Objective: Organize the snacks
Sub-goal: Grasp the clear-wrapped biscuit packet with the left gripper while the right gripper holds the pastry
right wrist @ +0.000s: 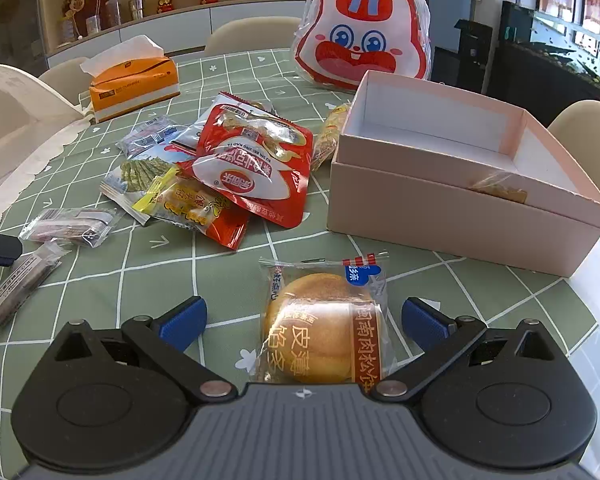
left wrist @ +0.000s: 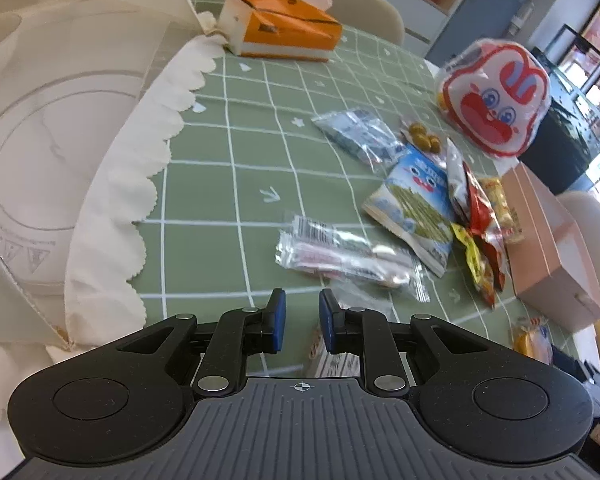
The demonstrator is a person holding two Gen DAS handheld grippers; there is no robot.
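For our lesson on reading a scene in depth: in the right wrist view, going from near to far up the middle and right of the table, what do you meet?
Right tool → wrapped round cake → pink box → rabbit-face bag.

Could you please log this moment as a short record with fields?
surface: green checked tablecloth
container: open pink box, one wrapped snack inside
right gripper: open, straddling wrapped round pastry, pads apart from it
left gripper: nearly shut, nothing between its pads
loose snacks: red packet on the pile left of the box
background: orange tissue box, rabbit-face bag
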